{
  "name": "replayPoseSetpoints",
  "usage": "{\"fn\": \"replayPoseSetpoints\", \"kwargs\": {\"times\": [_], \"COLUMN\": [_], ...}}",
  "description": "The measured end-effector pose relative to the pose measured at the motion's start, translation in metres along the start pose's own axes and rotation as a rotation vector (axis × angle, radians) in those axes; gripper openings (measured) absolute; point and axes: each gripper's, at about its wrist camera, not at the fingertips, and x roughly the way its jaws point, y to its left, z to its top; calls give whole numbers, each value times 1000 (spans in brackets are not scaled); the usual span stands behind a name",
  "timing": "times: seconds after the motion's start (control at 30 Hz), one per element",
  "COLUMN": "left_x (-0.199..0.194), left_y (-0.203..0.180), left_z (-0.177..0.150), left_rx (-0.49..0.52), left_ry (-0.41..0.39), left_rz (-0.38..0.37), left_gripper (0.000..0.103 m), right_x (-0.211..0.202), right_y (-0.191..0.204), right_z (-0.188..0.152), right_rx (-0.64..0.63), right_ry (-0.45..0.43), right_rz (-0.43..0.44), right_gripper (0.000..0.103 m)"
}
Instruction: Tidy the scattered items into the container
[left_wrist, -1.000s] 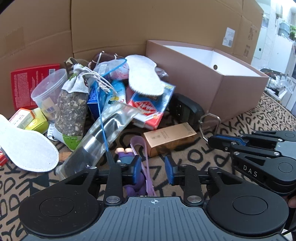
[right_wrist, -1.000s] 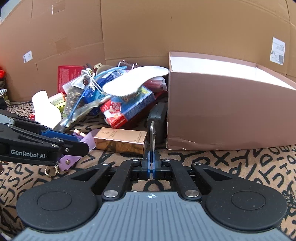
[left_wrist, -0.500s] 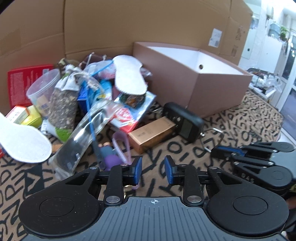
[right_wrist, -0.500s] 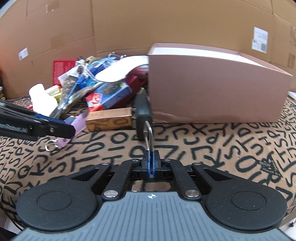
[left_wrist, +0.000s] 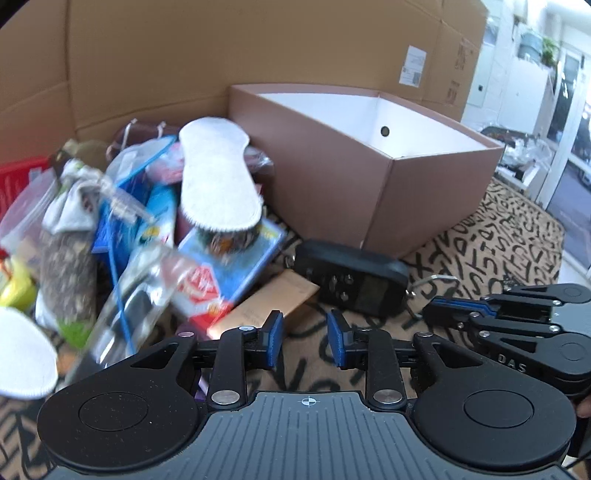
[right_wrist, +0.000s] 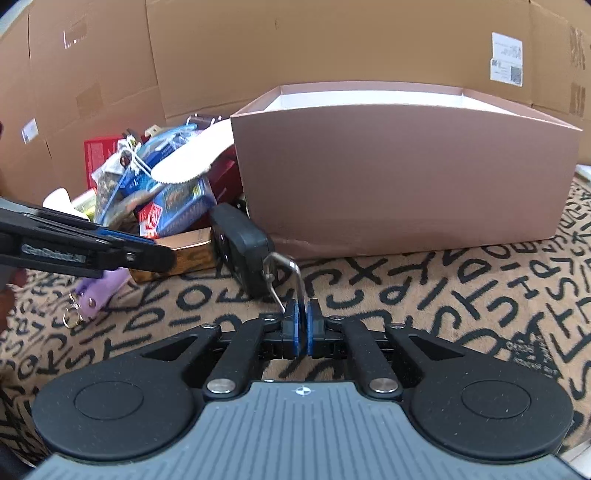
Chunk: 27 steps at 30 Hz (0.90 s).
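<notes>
My right gripper (right_wrist: 301, 310) is shut on the metal hook (right_wrist: 291, 269) of a black handheld device (right_wrist: 240, 243), which lies on the patterned cloth in front of the pink box (right_wrist: 406, 166). In the left wrist view the same black device (left_wrist: 351, 275) lies just beyond my left gripper (left_wrist: 304, 332), whose jaws are opening with nothing between them. A gold carton (left_wrist: 273, 299) sits right ahead of its left finger. The pink box (left_wrist: 332, 177) stands open, its white inside bare where visible.
A pile at the left holds a white insole (left_wrist: 218, 177), a blue and red packet (left_wrist: 225, 266), a clear bag (left_wrist: 136, 306) and a herb pouch (left_wrist: 66, 266). A purple strap (right_wrist: 99, 291) lies under the left gripper. Cardboard walls (right_wrist: 332, 44) stand behind.
The right gripper has dragged the black device by its hook away from the pile, toward the front. The left gripper has shifted from the purple strap toward the gold carton, and its jaws stand wider.
</notes>
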Motion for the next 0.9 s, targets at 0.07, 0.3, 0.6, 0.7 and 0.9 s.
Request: {"fn": "replayPoseSetpoints", "kwargs": {"times": [0.07, 0.3, 0.6, 0.7, 0.9], "left_x": [3, 13, 11, 7, -2], "left_y": [0, 4, 6, 10, 12], "left_z": [4, 6, 4, 2, -4], "left_rx": [13, 14, 12, -5, -34], "left_ry": [-12, -11, -4, 1, 8], "left_rz": [22, 17, 43, 44, 25], "left_gripper": [54, 59, 40, 18, 14], "right_x": [2, 10, -1, -8, -22], "right_y": [-1, -2, 5, 8, 14], "right_z": [1, 5, 7, 8, 10], "right_rx": [2, 14, 4, -5, -16], "right_ry": [-6, -8, -18, -33, -60], "right_rz": [8, 18, 37, 36, 33], "right_gripper": [7, 7, 5, 4, 4]}}
